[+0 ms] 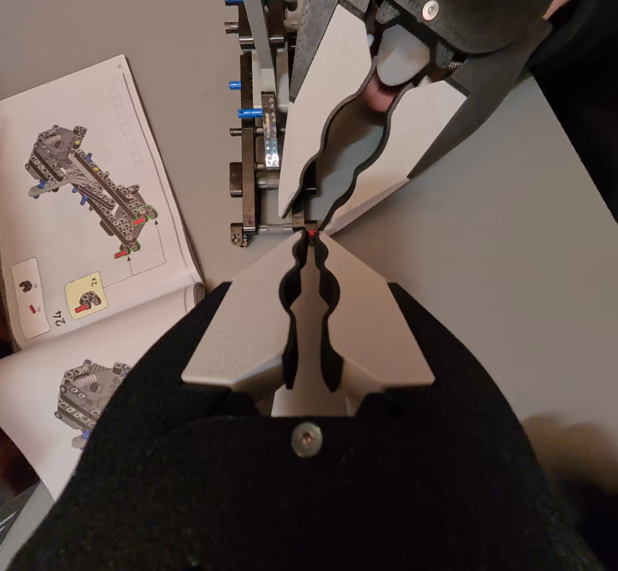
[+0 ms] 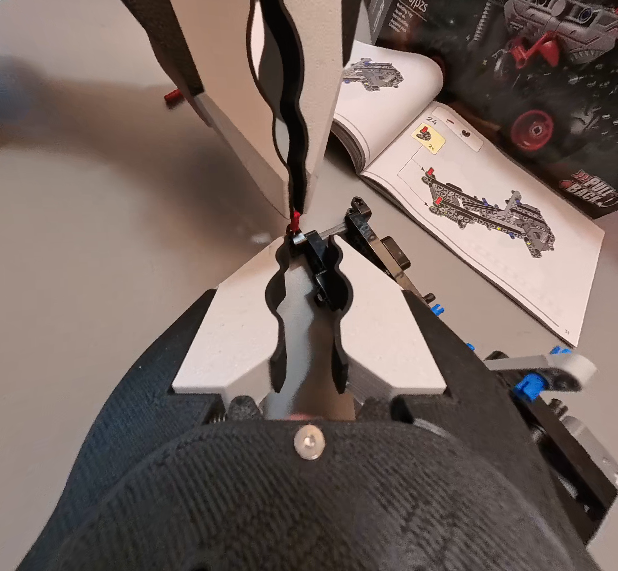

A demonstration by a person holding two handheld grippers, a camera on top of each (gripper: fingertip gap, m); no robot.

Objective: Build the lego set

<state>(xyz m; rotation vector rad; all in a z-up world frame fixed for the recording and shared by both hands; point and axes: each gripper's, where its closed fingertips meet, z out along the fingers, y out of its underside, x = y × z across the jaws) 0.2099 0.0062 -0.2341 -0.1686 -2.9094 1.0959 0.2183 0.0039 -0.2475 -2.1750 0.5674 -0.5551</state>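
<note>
Likely a home hobby table [image 2: 100, 254] — toy box [image 2: 521, 53], instruction booklet [image 2: 468, 220].

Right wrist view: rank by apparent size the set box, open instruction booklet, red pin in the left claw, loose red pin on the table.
1. Instruction booklet and set box: comparable; the box is cropped, so unranked.
2. Red pin in the left claw.
3. Loose red pin: similar, partly hidden.

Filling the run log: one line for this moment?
left gripper: shut on red pin | right gripper: shut on black frame | stage: inserting pin

One chassis [image 1: 254, 140], one booklet [image 2: 468, 207], one box [image 2: 518, 53], perhaps two red pins [image 2: 295, 220].
</note>
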